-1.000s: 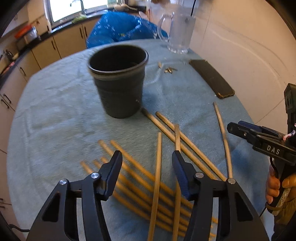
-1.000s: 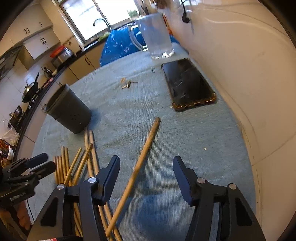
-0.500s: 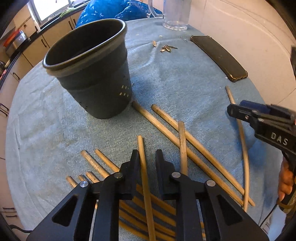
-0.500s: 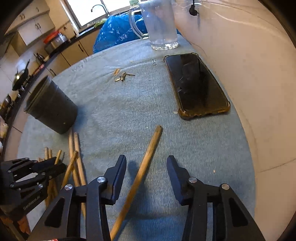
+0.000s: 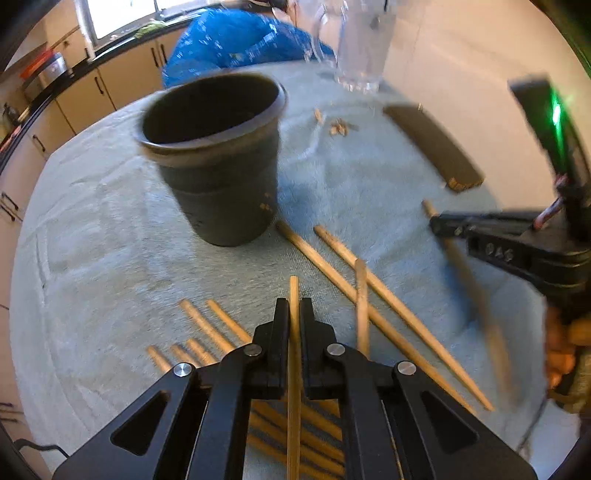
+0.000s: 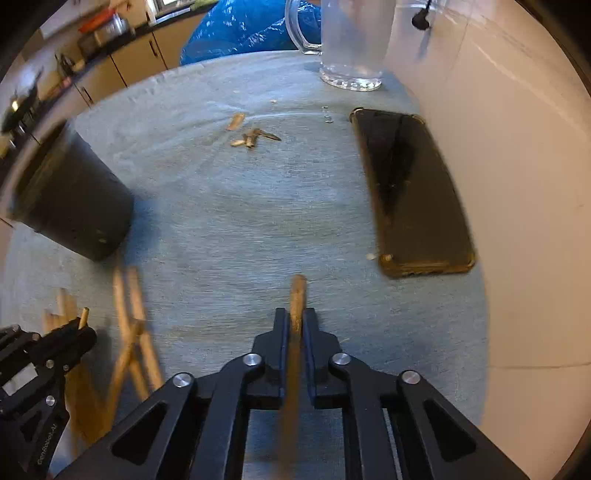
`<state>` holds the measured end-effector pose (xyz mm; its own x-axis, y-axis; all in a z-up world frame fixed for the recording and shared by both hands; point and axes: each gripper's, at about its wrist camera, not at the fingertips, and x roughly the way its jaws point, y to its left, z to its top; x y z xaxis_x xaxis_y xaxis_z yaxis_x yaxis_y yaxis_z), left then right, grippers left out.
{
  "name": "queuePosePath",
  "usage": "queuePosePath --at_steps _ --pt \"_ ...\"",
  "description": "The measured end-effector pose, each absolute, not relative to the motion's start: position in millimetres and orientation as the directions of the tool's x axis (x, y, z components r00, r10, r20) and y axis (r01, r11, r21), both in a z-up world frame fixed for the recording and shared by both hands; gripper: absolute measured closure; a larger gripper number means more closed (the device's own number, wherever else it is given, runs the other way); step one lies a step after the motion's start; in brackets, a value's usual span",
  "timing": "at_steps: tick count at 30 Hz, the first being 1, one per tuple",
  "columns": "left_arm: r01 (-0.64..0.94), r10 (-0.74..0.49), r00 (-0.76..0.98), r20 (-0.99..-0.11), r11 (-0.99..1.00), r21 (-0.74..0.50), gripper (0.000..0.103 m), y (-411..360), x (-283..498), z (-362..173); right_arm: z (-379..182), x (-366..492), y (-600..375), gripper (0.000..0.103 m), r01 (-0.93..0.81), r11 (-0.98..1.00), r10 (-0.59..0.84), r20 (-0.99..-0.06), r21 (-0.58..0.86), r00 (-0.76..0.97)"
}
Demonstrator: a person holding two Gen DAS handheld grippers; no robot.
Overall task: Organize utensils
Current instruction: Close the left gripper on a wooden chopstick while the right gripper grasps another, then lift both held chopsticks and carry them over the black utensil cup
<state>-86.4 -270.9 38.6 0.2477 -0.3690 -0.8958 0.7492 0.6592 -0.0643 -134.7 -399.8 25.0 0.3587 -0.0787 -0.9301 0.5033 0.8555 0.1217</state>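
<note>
Several wooden chopsticks (image 5: 373,295) lie loose on the grey-green tablecloth (image 5: 110,258), in front of a dark grey plastic cup (image 5: 218,162) that stands upright. My left gripper (image 5: 294,308) is shut on one chopstick (image 5: 294,291), whose tip pokes out past the jaws toward the cup. My right gripper (image 6: 295,317) is shut on another chopstick (image 6: 297,291), off to the right of the pile. In the right wrist view the cup (image 6: 74,210) stands at the left, with the left gripper (image 6: 79,334) below it. The right gripper (image 5: 439,223) shows at the right of the left wrist view.
A black phone (image 6: 410,188) lies flat near the wall on the right. A clear glass mug (image 6: 351,44) stands at the table's far side, with small wooden bits (image 6: 251,136) in front of it. A blue bag (image 6: 243,29) and kitchen cabinets (image 5: 122,81) lie beyond the table.
Both grippers went from wide open to shut, each closing on a chopstick. The right gripper shifted so its chopstick came to lie straight between its jaws.
</note>
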Motion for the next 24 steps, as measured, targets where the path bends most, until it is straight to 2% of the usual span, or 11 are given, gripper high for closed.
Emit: queuePosePath --at_steps 6,12,24 --pt "0.740 -0.480 0.303 -0.823 0.663 -0.114 0.098 -227 -109 82 52 -170 -388 0.096 0.491 0.839 -0.055 -0.860 0.235 0.507" --pt "0.731 -0.540 0.373 -0.755 0.672 -0.119 0.098 -198 -139 110 84 -204 -362 0.096 0.444 0.854 -0.085 -0.768 0.272 0.634" --pt "0.709 -0.626 0.458 -0.630 0.685 -0.166 0.098 -137 -178 162 154 -266 -316 0.096 0.350 0.892 -0.111 -0.611 0.288 0.784"
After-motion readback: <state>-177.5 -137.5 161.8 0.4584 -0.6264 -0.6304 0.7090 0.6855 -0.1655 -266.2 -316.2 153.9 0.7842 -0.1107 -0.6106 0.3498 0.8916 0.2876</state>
